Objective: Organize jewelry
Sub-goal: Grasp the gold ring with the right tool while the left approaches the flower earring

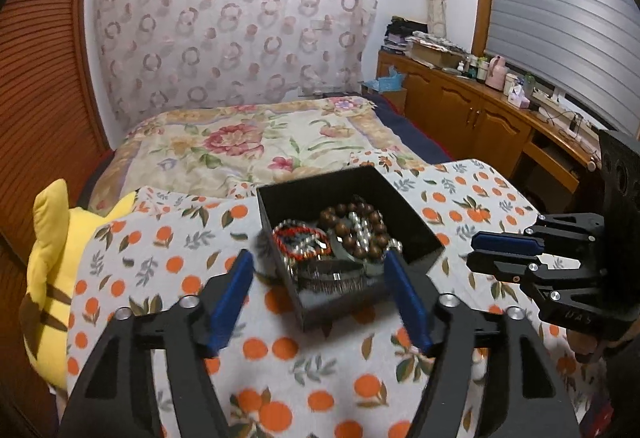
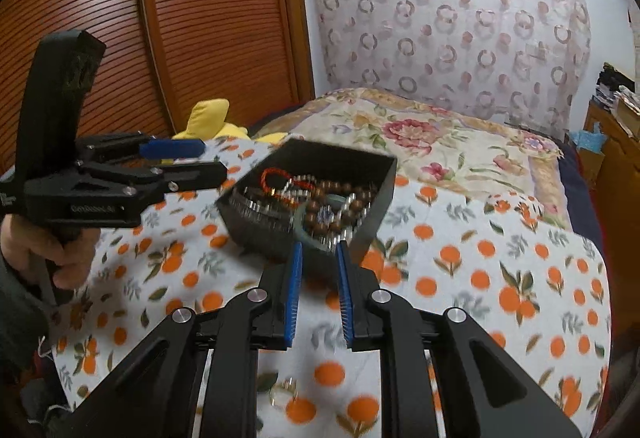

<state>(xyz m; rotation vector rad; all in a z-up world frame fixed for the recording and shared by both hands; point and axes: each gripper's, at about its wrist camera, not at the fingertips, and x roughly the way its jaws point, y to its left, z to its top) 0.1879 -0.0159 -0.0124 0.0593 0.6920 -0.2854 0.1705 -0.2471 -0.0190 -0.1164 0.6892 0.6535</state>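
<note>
Jewelry is gathered in an open black box (image 1: 344, 234) that is set on a table draped with an orange-print cloth (image 1: 168, 250), in front of a bed with a floral cover (image 1: 240, 141). Inside the box, a brown wooden bead bracelet (image 1: 352, 230), a red beaded bracelet (image 1: 300, 238) and silvery strands are heaped together. The left tongs (image 1: 320, 298) are held wide apart just short of the box's near corner, with nothing between the blue pads (image 1: 232, 298). The right tongs (image 2: 318, 294) are parted by a narrower gap and are pointed at the box's near edge; nothing is gripped by them. A small ring-like piece (image 2: 282, 390) is seen on the cloth beneath the right tongs, though it is too blurred to be identified. A yellow plush toy (image 1: 52, 258) is propped at the table's left edge.
</note>
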